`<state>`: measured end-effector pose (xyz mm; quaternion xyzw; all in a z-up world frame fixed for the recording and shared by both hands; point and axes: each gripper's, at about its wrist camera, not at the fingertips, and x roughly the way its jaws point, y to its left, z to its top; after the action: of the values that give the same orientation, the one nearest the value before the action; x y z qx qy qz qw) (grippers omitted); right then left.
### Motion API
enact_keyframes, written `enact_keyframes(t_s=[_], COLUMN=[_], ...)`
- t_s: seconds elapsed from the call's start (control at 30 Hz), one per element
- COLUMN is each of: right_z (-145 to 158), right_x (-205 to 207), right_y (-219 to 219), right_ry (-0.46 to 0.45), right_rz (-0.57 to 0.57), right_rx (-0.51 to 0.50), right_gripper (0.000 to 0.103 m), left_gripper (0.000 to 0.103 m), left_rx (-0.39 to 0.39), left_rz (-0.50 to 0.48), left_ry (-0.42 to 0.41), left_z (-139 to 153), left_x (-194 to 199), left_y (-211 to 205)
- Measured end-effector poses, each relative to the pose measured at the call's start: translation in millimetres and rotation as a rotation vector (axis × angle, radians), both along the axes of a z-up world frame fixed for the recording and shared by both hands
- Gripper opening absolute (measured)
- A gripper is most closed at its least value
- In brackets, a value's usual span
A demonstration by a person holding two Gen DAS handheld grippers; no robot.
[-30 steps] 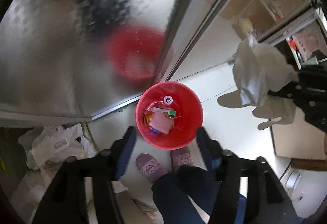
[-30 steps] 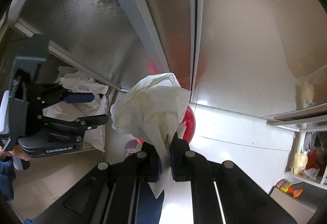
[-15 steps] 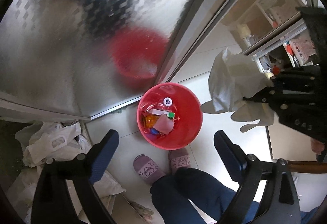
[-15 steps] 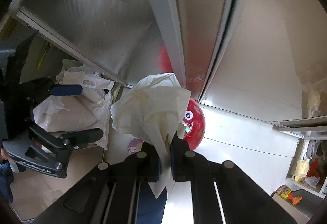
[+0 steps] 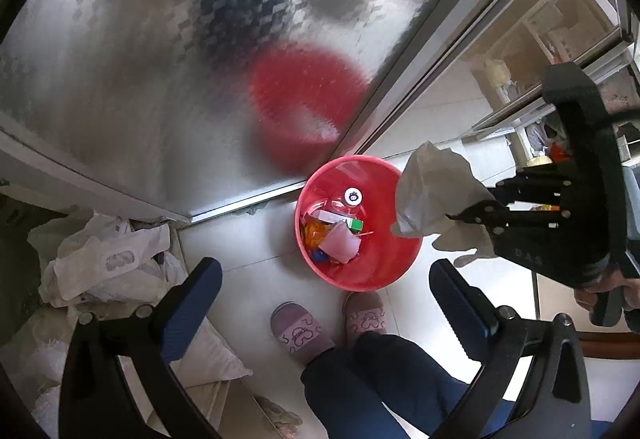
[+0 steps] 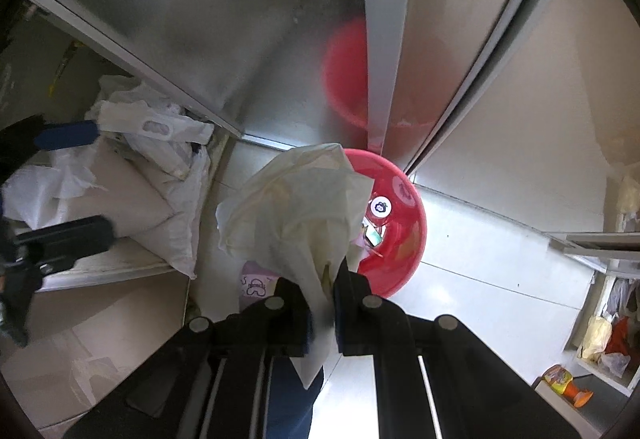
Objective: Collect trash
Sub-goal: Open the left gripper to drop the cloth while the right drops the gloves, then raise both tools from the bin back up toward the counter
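Observation:
A red bin (image 5: 380, 263) stands on the tiled floor against a glass door, with wrappers and scraps (image 5: 332, 235) lying in it. My left gripper (image 5: 322, 271) points down over the bin; its jaws are opening wide and nothing is between them. My right gripper (image 6: 324, 279) is shut on a crumpled white paper (image 6: 292, 207). In the left wrist view that paper (image 5: 432, 195) hangs over the bin's right rim, pinched at the right gripper's tips (image 5: 452, 217). In the right wrist view the paper hides most of the bin (image 6: 404, 239).
A frosted glass door (image 5: 160, 79) with a metal frame (image 5: 420, 51) rises behind the bin. White plastic bags (image 5: 108, 263) lie heaped at the left. A person's slippers (image 5: 300, 331) and dark trouser legs stand just in front of the bin. Shelves (image 5: 560, 31) sit at the far right.
The left jaws have spread much wider. The right gripper has come down with the paper, from beside the bin to over its right rim.

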<state>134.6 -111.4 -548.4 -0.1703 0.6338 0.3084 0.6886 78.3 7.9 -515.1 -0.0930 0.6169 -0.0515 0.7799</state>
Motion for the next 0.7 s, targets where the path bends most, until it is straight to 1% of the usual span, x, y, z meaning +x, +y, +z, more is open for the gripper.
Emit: enact_keyframes(t_s=[0.03, 0.07, 0.1, 0.13, 0.17, 0.2, 0.3, 0.37, 0.4, 0.43, 0.47, 0.53, 0.57, 0.63, 0.7], right_z=[-1.7, -1.2, 1.4, 5.8, 12.1, 17.6, 26.3, 38.3, 48.7, 57.7, 70.8, 97.5, 107.7, 140.1, 169.7], right_x=[0.0, -0.5, -1.8, -3.3, -5.3, -6.9, -5.7, -4.4, -5.2, -7.1, -8.0, -9.9, -13.3, -16.4, -18.4], right_y=[0.7, 1.6, 2.2, 1.2, 1.5, 0.4, -8.1, -15.2, -19.7, -23.0, -26.7, -31.2, -27.9, -32.8, -35.5], right_ry=[-0.001, -0.009, -0.029, -0.053, -0.077, -0.091, -0.068, -0.062, -0.068, -0.075, -0.084, -0.114, -0.132, -0.158, -0.174], right_rz=[-0.010, -0.012, -0.011, -0.012, -0.018, -0.026, -0.040, -0.055, -0.065, -0.072, -0.080, -0.089, -0.094, -0.102, -0.107], right_rx=[-0.005, -0.009, -0.013, -0.015, -0.015, -0.009, 0.007, 0.009, 0.011, 0.014, 0.021, 0.035, 0.036, 0.046, 0.063], right_gripper=[0.013, 0.027, 0.038, 0.063, 0.077, 0.080, 0.080, 0.081, 0.084, 0.089, 0.093, 0.093, 0.096, 0.101, 0.102], left_gripper=[0.103, 0.103, 0.103, 0.103, 0.103, 0.103, 0.103, 0.103, 0.103, 0.103, 0.103, 0.103, 0.103, 0.103, 0.103], left_rx=[-0.001, -0.001, 0.000, 0.004, 0.005, 0.004, 0.010, 0.028, 0.032, 0.031, 0.033, 0.032, 0.034, 0.041, 0.055], left_rz=[-0.002, -0.004, -0.008, -0.008, -0.006, -0.004, 0.004, 0.013, 0.013, 0.013, 0.017, 0.024, 0.025, 0.023, 0.019], left_ry=[0.002, 0.001, -0.002, -0.010, -0.017, -0.022, -0.033, -0.052, -0.062, -0.071, -0.081, -0.097, -0.104, -0.123, -0.137], left_z=[-0.1, 0.5, 1.7, 4.5, 6.9, 10.2, 24.0, 37.8, 46.9, 57.4, 69.5, 93.4, 105.0, 136.5, 170.4], left_x=[-0.9, -1.6, -2.6, -3.3, -3.3, -3.0, -1.3, -0.9, -0.7, -0.4, -0.4, -1.4, -2.2, -4.2, -7.0], left_y=[-0.5, -1.3, -2.4, -3.5, -3.6, -4.1, -5.8, -5.6, -5.9, -6.2, -6.5, -7.3, -7.6, -9.7, -11.2])
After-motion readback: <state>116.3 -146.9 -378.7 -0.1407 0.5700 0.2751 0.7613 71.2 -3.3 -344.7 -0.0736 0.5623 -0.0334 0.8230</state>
